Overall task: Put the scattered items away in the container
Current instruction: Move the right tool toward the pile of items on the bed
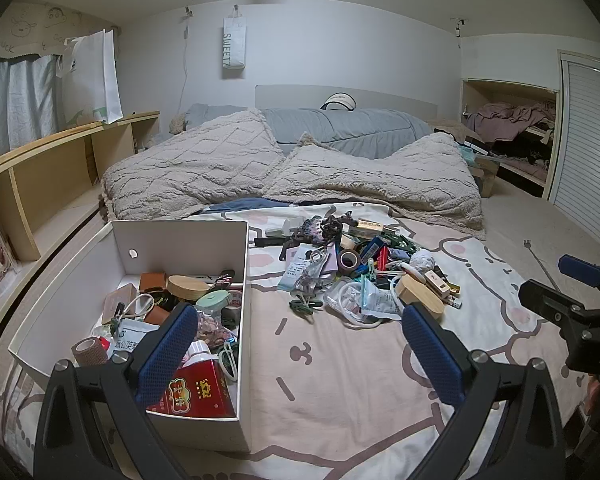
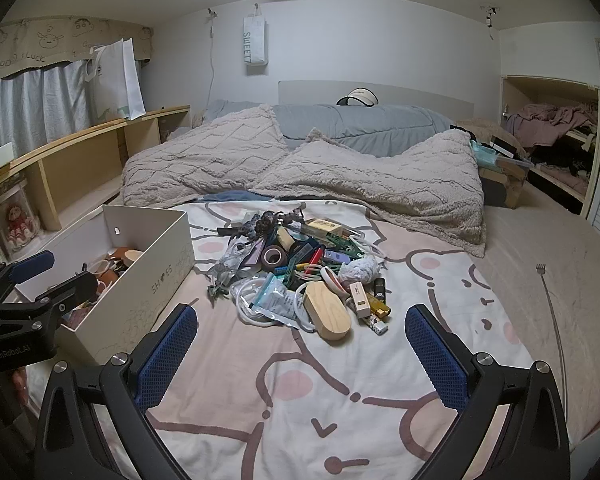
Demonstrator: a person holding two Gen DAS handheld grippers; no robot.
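A white shoebox (image 1: pixel 242 320) stands on the bed at the left, holding several items such as a red packet (image 1: pixel 198 392) and a round wooden lid (image 1: pixel 186 286). It also shows in the right wrist view (image 2: pixel 156 280). A pile of scattered small items (image 1: pixel 360 272) lies on the sheet to its right; in the right wrist view the pile (image 2: pixel 300 272) includes an oval wooden box (image 2: pixel 326 314) and a tape roll (image 2: pixel 274 257). My left gripper (image 1: pixel 296 324) is open and empty, over the box's near right corner. My right gripper (image 2: pixel 300 324) is open and empty, in front of the pile.
Two fluffy beige pillows (image 2: pixel 300 168) and a grey duvet (image 2: pixel 360 124) lie behind the pile. A long metal back scratcher (image 2: pixel 550 304) lies on the bed at the right. Wooden shelves (image 2: pixel 80 160) run along the left wall. An open closet (image 2: pixel 552 136) is at the right.
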